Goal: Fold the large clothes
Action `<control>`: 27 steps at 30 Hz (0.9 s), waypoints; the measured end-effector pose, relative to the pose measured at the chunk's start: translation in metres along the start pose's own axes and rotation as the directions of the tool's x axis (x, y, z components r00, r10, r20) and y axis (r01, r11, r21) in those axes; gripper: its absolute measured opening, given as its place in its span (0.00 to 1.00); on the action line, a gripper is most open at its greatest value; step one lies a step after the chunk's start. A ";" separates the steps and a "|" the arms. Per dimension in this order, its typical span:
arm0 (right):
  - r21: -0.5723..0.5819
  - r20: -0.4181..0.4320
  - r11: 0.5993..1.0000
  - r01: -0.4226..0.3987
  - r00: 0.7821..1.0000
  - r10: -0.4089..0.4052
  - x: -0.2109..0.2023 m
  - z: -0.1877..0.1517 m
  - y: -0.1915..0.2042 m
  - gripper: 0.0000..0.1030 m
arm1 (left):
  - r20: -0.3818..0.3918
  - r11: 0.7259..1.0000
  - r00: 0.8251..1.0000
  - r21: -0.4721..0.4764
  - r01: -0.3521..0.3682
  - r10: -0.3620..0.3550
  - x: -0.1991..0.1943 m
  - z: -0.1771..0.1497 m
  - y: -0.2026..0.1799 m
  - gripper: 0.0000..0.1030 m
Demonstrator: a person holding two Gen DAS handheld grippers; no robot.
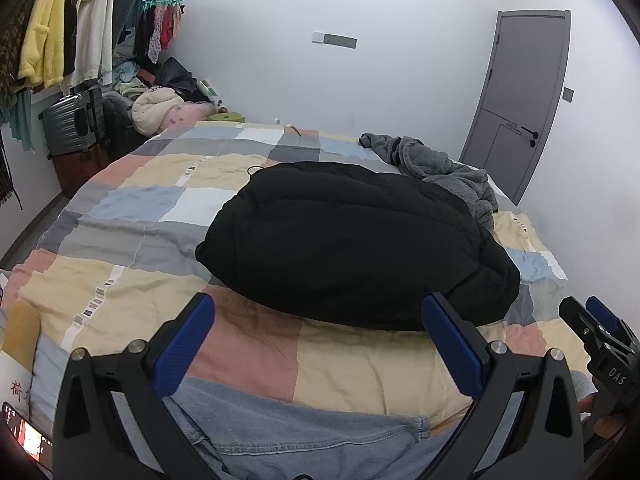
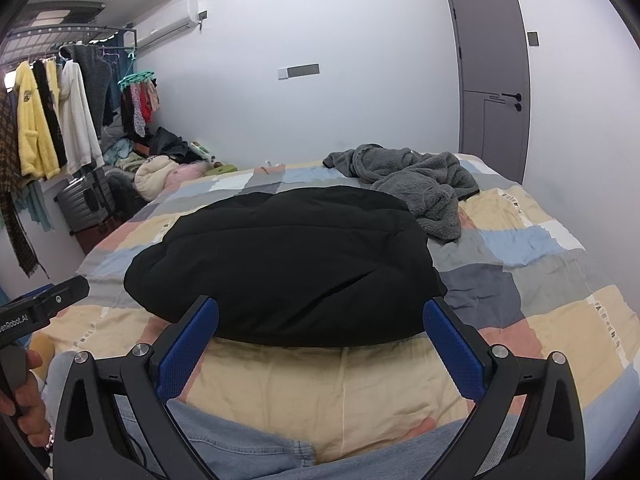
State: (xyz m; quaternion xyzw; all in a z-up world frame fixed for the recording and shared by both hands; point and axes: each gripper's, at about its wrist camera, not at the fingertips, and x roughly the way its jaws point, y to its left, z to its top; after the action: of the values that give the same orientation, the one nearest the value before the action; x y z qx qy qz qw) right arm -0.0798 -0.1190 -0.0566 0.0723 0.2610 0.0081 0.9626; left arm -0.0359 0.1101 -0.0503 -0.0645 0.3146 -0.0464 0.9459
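A black padded jacket [image 1: 352, 240] lies folded into a compact bundle on the checked bed cover [image 1: 140, 208]; it also shows in the right wrist view [image 2: 288, 264]. A crumpled grey fleece garment [image 1: 448, 168] lies behind it, toward the door, and shows in the right wrist view [image 2: 416, 180] too. My left gripper [image 1: 320, 320] is open and empty, just short of the jacket's near edge. My right gripper [image 2: 320, 320] is open and empty, also just in front of the jacket. The right gripper shows at the right edge of the left wrist view [image 1: 600, 340], and the left gripper at the left edge of the right wrist view [image 2: 44, 304].
The person's jeans [image 1: 280, 440] fill the near foreground against the bed's front edge. A clothes rack with hanging garments [image 1: 60, 28], a grey suitcase [image 1: 76, 120] and a pile of clothes [image 1: 160, 108] stand left of the bed. A grey door [image 2: 492, 72] is at the right.
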 end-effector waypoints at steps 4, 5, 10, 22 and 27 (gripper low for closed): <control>0.001 -0.001 1.000 0.003 1.000 -0.003 0.000 0.000 0.000 1.00 | 0.000 1.000 1.000 0.002 -0.001 0.001 0.000 0.000 0.001 1.00; 0.000 0.000 1.000 0.004 1.000 -0.004 0.000 -0.001 0.001 1.00 | 0.000 1.000 1.000 0.003 -0.002 0.002 0.000 0.000 0.001 1.00; 0.003 0.002 1.000 0.008 1.000 -0.008 -0.001 -0.001 0.000 1.00 | 0.002 1.000 1.000 0.015 -0.005 0.005 -0.003 0.000 0.001 1.00; 0.006 -0.001 1.000 0.015 1.000 -0.015 -0.001 0.001 -0.006 1.00 | 0.002 0.999 1.000 0.036 -0.024 0.023 -0.004 0.001 -0.003 1.00; 0.004 -0.004 1.000 0.018 1.000 -0.018 -0.001 0.003 -0.008 1.00 | -0.004 0.999 1.000 0.036 -0.027 0.028 -0.003 0.001 -0.002 1.00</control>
State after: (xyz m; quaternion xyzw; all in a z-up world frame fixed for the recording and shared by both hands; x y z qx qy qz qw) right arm -0.0791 -0.1271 -0.0549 0.0718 0.2636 -0.0011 0.9620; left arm -0.0379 0.1088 -0.0479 -0.0432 0.3169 -0.0392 0.9467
